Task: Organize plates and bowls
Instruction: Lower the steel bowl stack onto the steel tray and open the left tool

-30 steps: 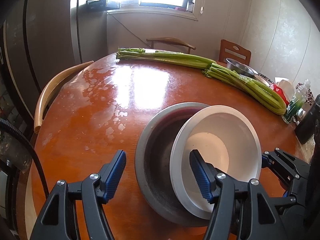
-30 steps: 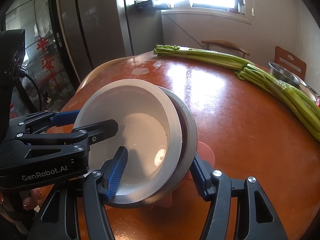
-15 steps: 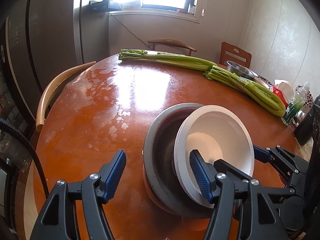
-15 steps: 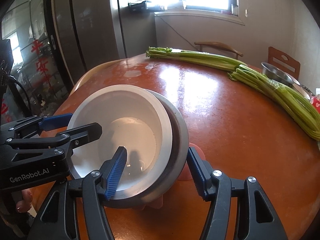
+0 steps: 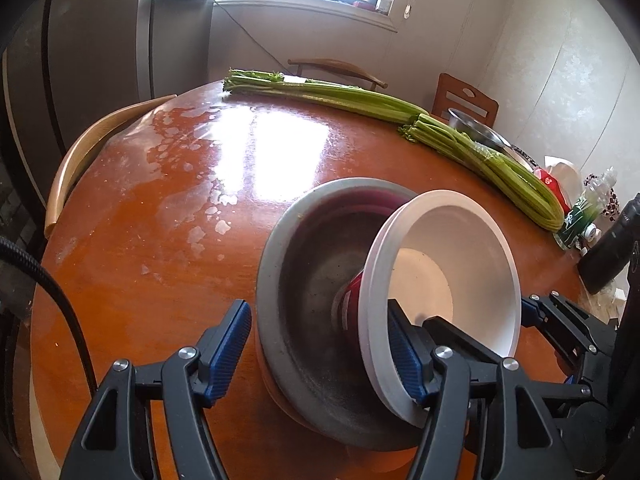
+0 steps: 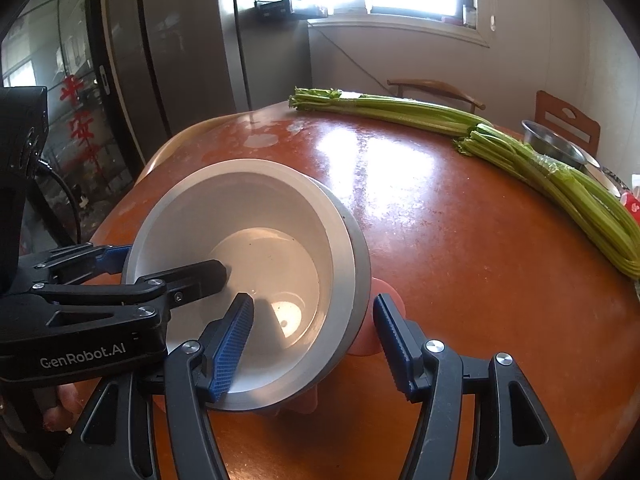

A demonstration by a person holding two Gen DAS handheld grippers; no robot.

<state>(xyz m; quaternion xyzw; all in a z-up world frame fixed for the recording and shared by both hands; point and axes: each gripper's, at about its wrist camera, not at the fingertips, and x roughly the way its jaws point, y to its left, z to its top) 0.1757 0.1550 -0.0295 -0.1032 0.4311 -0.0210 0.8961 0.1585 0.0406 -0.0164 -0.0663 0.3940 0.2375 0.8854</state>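
The white bowl (image 5: 460,264) sits tipped inside the grey bowl (image 5: 304,288), its mouth facing up and toward the right tongs (image 6: 314,346); a bowl is round, so it has no long axis to speak of, only this lean. Both stand near the front edge of the orange bench (image 5: 160,208), with a red-and-white part showing between them in the left wrist view. The left tongs (image 5: 322,354) stand partly open astride the grey bowl's near rim, one blue pad outside it and the other against the white bowl's rim; whether they press on anything I cannot tell. The right tongs are likewise partly open, one finger inside the white bowl and one outside the grey wall, and their grip too I cannot tell. Compared with a second ago, the white bowl leans more steeply and has lifted off the grey bowl's floor, exposing that red-and-white part. Celery (image 5: 400,116) lies across the far side of the bench, well apart, beside a steel bowl (image 6: 556,152).
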